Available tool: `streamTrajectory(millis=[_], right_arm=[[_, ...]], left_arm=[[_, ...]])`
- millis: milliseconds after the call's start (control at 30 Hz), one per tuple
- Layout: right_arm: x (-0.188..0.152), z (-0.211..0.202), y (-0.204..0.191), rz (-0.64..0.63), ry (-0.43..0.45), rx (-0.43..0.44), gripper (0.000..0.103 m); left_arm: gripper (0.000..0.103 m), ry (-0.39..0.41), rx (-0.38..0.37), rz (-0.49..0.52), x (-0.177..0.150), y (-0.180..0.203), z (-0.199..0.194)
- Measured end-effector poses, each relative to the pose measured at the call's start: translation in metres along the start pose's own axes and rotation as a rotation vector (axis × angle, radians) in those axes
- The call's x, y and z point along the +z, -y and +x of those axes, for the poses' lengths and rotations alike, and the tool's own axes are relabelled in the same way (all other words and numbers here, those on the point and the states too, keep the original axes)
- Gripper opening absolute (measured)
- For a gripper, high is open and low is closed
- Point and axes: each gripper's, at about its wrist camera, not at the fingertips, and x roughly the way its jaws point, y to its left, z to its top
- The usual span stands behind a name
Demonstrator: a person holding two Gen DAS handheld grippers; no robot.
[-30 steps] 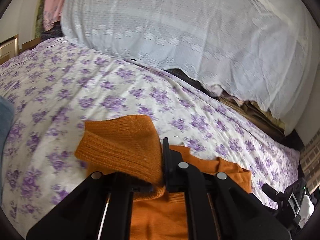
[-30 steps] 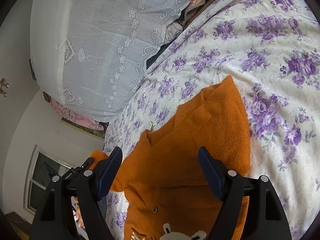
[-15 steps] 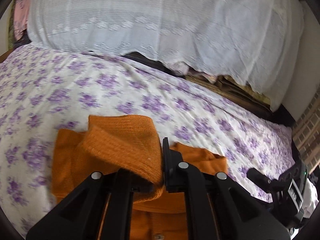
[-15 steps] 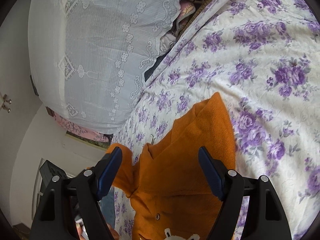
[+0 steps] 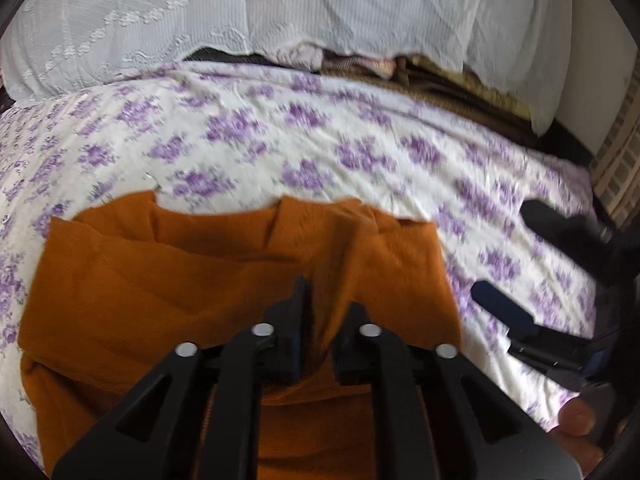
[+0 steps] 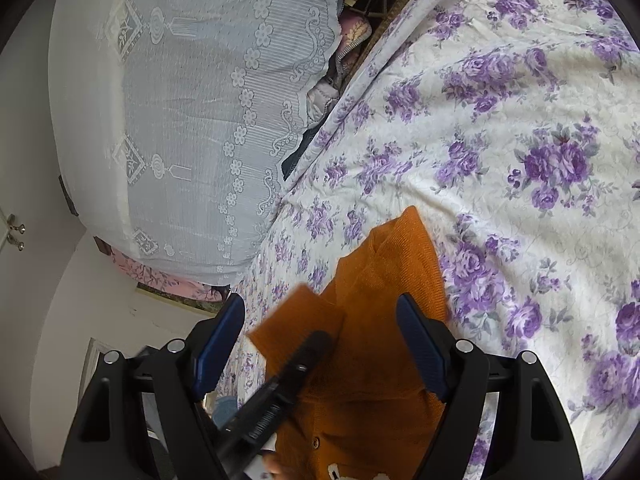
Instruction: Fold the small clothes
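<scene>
Left tongs (image 5: 316, 320), nearest the viewer: the jaws are opening, and a ridge of the orange knit cardigan (image 5: 168, 280) stands in the narrow gap between them, the pads no longer clearly pressing it; I judge this the release of a sleeve laid across the body of the garment, since a folded flap (image 6: 298, 320) lies over the front just ahead of these tongs. Right tongs (image 6: 320, 334): jaws wide apart and holding nothing, poised low above the cardigan's far shoulder (probably waiting to take the next fold). The cardigan lies flat on the bed, directly under and ahead of both tongs, button front (image 6: 316, 442) upward, with a pale motif at the near edge. Beyond the tongs spreads the floral bedsheet (image 5: 360, 148), a broad, soft surface suited to folding. Farthest off, a white lace cover (image 5: 280, 8) drapes a heap at the bed's edge, evidently to keep it out of the way.
</scene>
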Motion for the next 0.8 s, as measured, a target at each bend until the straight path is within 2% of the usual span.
streamTrajectory(millis=[33,67,100,133,233,333,500,600,667,733,800], right_arm=[[0.0,0.0,0.0,0.002,0.001,0.001,0.079],[0.001,-0.001,0.0,0.004,0.002,0.003,0.079],[0.002,-0.002,0.0,0.005,0.004,0.005,0.079],[0.002,-0.002,0.001,0.007,0.003,0.006,0.079],[0.001,-0.001,0.0,0.02,-0.007,0.03,0.079],[-0.003,0.001,-0.006,0.017,-0.033,0.06,0.079],[-0.021,0.015,-0.032,-0.063,-0.134,0.11,0.079],[-0.035,0.031,-0.039,-0.079,-0.209,0.134,0.079],[-0.042,0.042,-0.04,-0.081,-0.257,0.15,0.079],[-0.046,0.051,-0.036,-0.109,-0.274,0.098,0.079],[-0.042,0.054,-0.022,-0.13,-0.241,-0.027,0.078]], left_arm=[[0.036,-0.005,-0.01,0.01,-0.002,0.002,0.0],[0.047,-0.005,-0.016,0.025,-0.003,0.004,-0.002],[0.067,0.006,-0.019,0.037,-0.004,0.005,-0.007],[0.078,0.028,-0.022,0.047,-0.005,0.005,-0.014],[0.088,0.075,-0.031,0.09,-0.005,0.0,-0.04],[0.093,0.104,-0.005,0.095,-0.005,-0.022,-0.065],[0.094,0.14,0.129,-0.016,-0.006,-0.095,-0.09],[0.094,0.117,0.137,-0.15,-0.009,-0.143,-0.088],[0.094,0.101,0.121,-0.196,-0.011,-0.161,-0.082],[0.095,0.067,0.154,-0.184,-0.014,-0.17,-0.068],[0.095,0.017,0.279,-0.168,-0.02,-0.18,-0.047]])
